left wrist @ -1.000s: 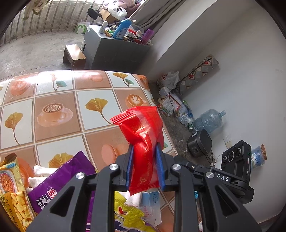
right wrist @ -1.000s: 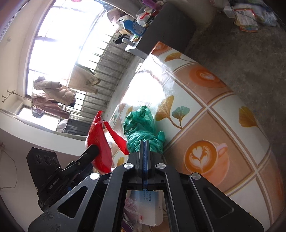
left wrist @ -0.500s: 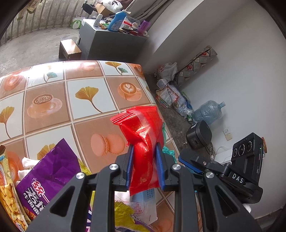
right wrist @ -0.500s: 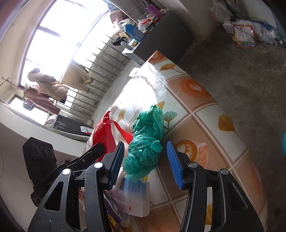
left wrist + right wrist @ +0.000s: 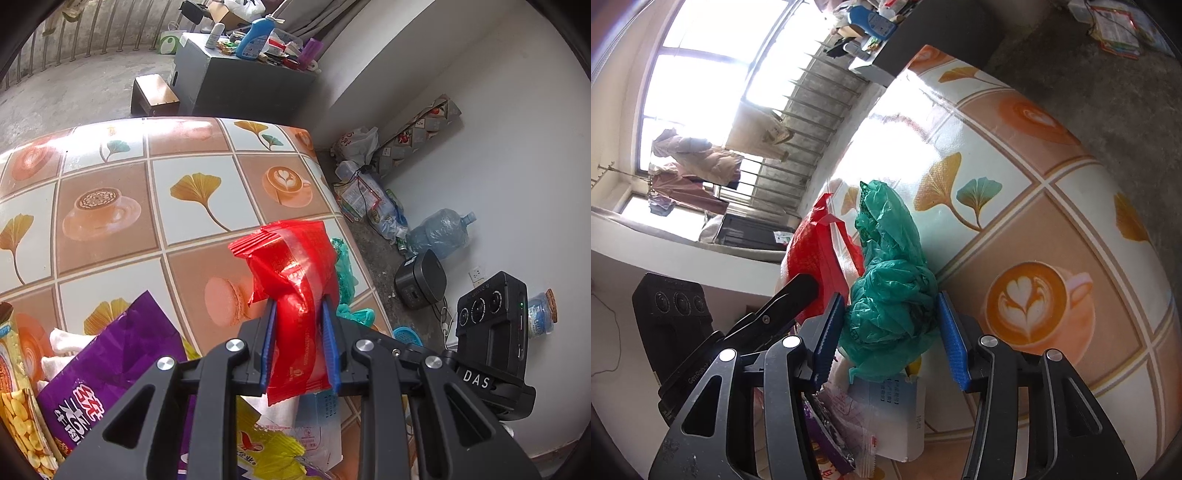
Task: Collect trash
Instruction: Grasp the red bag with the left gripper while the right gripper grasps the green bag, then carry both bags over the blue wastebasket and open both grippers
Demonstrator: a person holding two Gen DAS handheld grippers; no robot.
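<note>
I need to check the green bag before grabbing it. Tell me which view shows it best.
The right wrist view: the crumpled green plastic bag lies whole between the open right gripper. The left wrist view shows only green scraps behind the red wrapper clamped in the left gripper.

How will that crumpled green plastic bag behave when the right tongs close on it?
The crumpled green plastic bag looks thin and wrinkled, so it will probably squash flat rather than resist. It seems light for its bulk and should lift easily. Its loose upper end would likely flop or trail between the open right tongs, perhaps brushing the red plastic wrapper beside it.
</note>
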